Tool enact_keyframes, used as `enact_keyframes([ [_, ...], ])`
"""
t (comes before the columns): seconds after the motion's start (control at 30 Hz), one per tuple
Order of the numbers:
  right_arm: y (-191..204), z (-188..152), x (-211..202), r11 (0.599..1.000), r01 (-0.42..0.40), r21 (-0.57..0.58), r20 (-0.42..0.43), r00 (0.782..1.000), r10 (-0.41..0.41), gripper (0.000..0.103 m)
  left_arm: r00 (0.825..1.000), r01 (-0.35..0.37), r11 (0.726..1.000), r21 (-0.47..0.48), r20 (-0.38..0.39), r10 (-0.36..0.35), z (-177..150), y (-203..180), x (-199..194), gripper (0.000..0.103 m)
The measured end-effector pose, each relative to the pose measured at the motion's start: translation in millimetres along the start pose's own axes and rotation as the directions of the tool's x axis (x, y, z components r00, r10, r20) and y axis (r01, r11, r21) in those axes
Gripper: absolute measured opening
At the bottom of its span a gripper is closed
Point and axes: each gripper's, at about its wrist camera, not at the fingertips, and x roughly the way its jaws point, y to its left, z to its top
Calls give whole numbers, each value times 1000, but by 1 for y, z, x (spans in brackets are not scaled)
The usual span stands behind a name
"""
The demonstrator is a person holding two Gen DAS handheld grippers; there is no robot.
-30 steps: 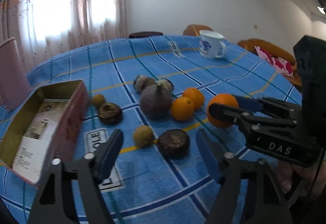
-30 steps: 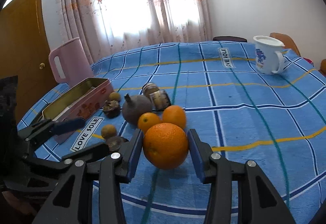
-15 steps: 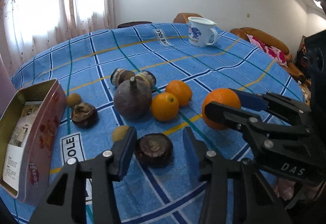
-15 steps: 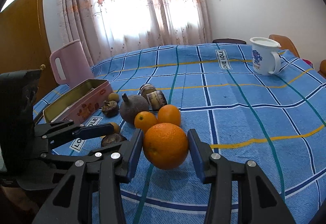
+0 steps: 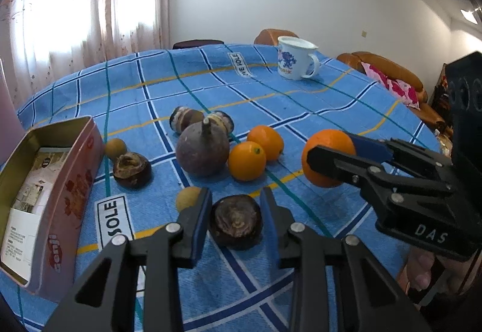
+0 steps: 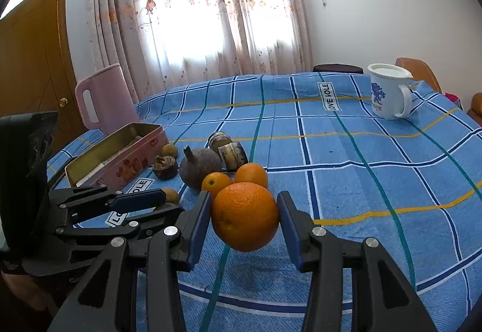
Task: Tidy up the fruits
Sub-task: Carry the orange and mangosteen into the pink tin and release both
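My right gripper (image 6: 244,219) is shut on a large orange (image 6: 244,216) and holds it just above the blue checked cloth; it also shows in the left wrist view (image 5: 328,157). My left gripper (image 5: 235,213) has its jaws close around a dark brown mangosteen (image 5: 235,222) that sits on the cloth, with small gaps on both sides. Behind lie a small tan fruit (image 5: 188,197), a big purple fruit (image 5: 202,149), two small oranges (image 5: 247,160), another dark mangosteen (image 5: 132,169) and two brown fruits (image 5: 185,119).
An open pink tin box (image 5: 45,190) with papers stands at the left. A pink jug (image 6: 104,99) is behind it. A white mug (image 5: 293,62) stands at the far right of the table. Sofa with a pink cushion (image 5: 391,81) beyond the table edge.
My left gripper has moved forward and narrowed around the dark mangosteen. The right gripper has kept the large orange and lifted it slightly.
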Motion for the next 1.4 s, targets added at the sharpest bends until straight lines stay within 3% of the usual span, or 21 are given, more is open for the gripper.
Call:
enact_keyframes([
  [0.8,31,26,-3,996,-49,-80,55,997,53,47,987,-64,996,-61,145,72,14,36,-46,33],
  [1.4,116,78,30,953,-171,-251,51,981,189,47,954,-184,971,-150,211,214,20,109,-92,33],
])
